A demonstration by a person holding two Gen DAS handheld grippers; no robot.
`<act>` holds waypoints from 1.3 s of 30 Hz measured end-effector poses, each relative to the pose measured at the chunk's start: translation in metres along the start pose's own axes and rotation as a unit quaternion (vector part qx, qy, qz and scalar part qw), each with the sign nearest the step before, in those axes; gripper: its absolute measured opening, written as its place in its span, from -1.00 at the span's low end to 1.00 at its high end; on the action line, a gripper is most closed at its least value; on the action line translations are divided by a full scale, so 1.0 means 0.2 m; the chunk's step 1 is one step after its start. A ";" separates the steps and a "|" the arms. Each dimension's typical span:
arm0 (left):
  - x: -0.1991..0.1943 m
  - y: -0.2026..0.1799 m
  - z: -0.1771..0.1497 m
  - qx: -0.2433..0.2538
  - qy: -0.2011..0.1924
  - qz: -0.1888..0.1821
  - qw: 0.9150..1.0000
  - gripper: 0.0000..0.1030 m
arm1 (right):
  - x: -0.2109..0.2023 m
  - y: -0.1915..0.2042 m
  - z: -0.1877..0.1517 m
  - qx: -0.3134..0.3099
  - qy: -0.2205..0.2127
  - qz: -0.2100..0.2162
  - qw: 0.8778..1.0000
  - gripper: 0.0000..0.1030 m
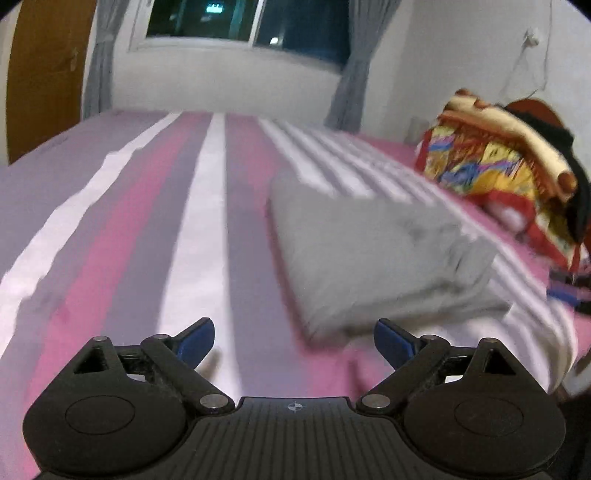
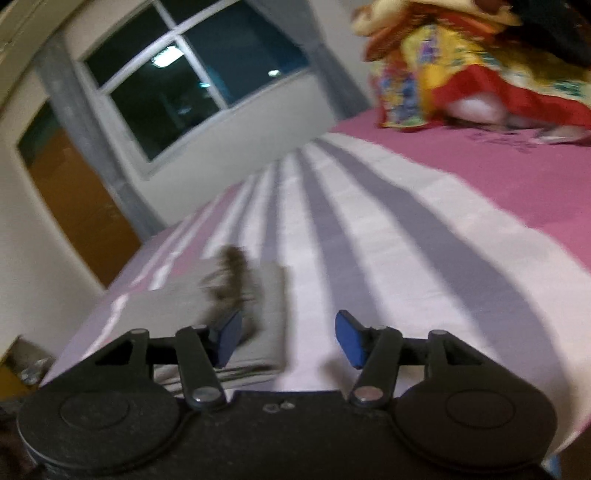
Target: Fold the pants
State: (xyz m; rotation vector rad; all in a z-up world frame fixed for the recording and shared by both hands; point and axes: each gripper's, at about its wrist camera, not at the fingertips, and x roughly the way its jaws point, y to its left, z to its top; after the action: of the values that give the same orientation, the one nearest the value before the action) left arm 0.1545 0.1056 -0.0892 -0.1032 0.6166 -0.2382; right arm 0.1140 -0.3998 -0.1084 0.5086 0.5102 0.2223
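Note:
The grey pants [image 1: 373, 251] lie folded into a flat stack on the striped bed sheet [image 1: 207, 221], right of centre in the left wrist view. My left gripper [image 1: 293, 341] is open and empty, just short of the stack's near corner. In the right wrist view the folded pants [image 2: 207, 306] lie at the lower left, with a blurred dark smear over them. My right gripper [image 2: 288, 339] is open and empty, its left finger [image 2: 227, 338] over the stack's edge. The views are motion-blurred.
A colourful yellow, red and blue bundle of bedding [image 1: 495, 166] sits at the bed's far right, also in the right wrist view [image 2: 461, 70]. A window [image 1: 243, 22] with grey curtains and a wooden door [image 1: 44, 74] stand beyond the bed.

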 end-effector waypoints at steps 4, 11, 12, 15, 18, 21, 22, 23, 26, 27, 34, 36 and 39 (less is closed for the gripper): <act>0.06 0.00 -0.04 0.009 0.008 -0.003 1.000 0.80 | 0.15 0.18 -0.01 -0.021 0.024 0.022 0.999 0.04; 0.26 0.04 -0.02 -0.004 0.005 -0.012 1.000 0.80 | 0.31 0.35 0.01 -0.036 0.038 0.028 0.998 0.02; 0.27 0.06 -0.02 -0.008 0.000 -0.014 1.000 0.80 | 0.33 0.36 0.02 -0.035 0.041 0.027 0.998 0.02; 0.28 0.14 -0.06 -0.004 0.005 -0.019 1.000 0.80 | 0.41 0.39 0.03 -0.029 0.051 0.028 0.998 0.02; 0.31 0.14 -0.06 0.011 0.009 -0.014 1.000 0.80 | 0.49 0.41 0.01 -0.034 0.063 0.025 0.997 0.05; 0.32 0.10 -0.07 0.019 0.006 -0.001 1.000 0.81 | 0.54 0.41 0.01 -0.021 0.064 0.004 0.998 0.05; 0.32 0.10 -0.08 0.016 0.004 -0.001 1.000 0.81 | 0.52 0.41 0.01 -0.012 0.061 0.006 0.998 0.05; 0.32 0.10 -0.09 0.013 0.002 -0.003 1.000 0.81 | 0.50 0.40 0.00 -0.004 0.058 0.005 0.998 0.03; 0.32 0.11 -0.10 0.009 0.000 -0.007 1.000 0.81 | 0.46 0.37 -0.02 0.019 0.055 0.003 0.998 0.02; 0.33 0.11 -0.10 0.008 -0.001 -0.007 1.000 0.81 | 0.47 0.36 -0.03 0.025 0.061 0.004 0.998 0.02; 0.35 0.11 -0.12 0.006 -0.007 0.003 1.000 0.84 | 0.65 0.34 0.04 0.046 0.084 -0.014 0.995 -0.02; 0.34 0.10 -0.12 0.011 -0.009 0.007 1.000 0.85 | 0.65 0.37 0.08 0.027 0.091 -0.018 0.995 -0.54; 0.34 0.09 -0.12 0.011 -0.009 0.009 1.000 0.85 | 0.46 0.49 0.14 -0.012 0.023 0.046 0.999 -0.59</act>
State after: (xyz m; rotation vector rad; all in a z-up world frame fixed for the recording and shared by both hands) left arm 0.1974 0.1050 -0.1505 -0.0784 0.5963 -0.2259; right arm 0.1998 -0.2983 -0.0743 0.5047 0.5286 0.3290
